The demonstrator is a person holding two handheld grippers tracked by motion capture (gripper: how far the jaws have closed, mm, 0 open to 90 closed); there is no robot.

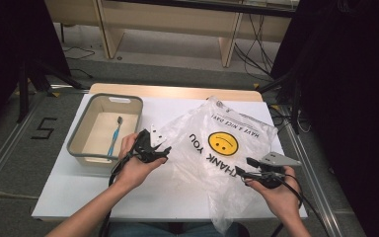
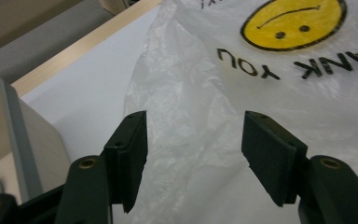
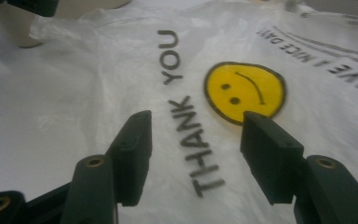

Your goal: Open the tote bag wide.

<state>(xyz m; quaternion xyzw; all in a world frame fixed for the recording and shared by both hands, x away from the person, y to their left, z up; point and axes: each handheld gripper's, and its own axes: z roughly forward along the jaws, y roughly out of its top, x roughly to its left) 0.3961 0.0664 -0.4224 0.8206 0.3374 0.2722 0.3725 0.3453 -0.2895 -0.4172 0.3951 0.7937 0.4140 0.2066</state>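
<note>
Bag (image 1: 217,148) is the big thing here, a thin white plastic one with a yellow smiley and THANK YOU print, spread flat across the white table (image 1: 69,197), reaching from the middle to the right edge, probably so you can work it from both sides. Left of it sits the grey bin (image 1: 79,133), well apart from the print, with a blue toothbrush (image 1: 114,136) lying inside, likely parked there out of your way. Your left gripper (image 1: 159,148) hangs at the bag's left edge, jaws wide apart, nothing pinched, just film showing below the gap. Your right gripper (image 1: 244,167) sits over the bag's near right part by the lettering, jaws also spread wide and gripping nothing.
</note>
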